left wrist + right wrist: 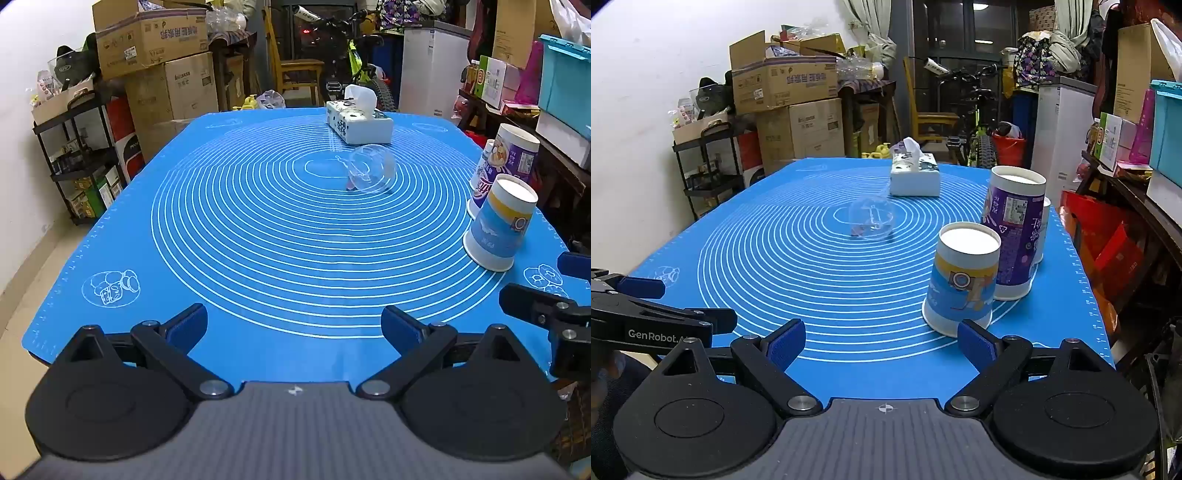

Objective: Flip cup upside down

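Observation:
A clear glass cup (371,168) lies on its side near the middle of the blue mat (258,240); it also shows in the right wrist view (872,218). My left gripper (293,326) is open and empty over the mat's near edge, far from the cup. My right gripper (882,341) is open and empty, close to a blue-and-yellow paper cup (962,284) standing mouth down. The same paper cup shows in the left wrist view (498,223).
A tall purple paper cup (1015,229) and a smaller cup behind it stand mouth down at the right edge. A tissue box (358,123) sits at the far side. Boxes, a rack and shelves surround the table.

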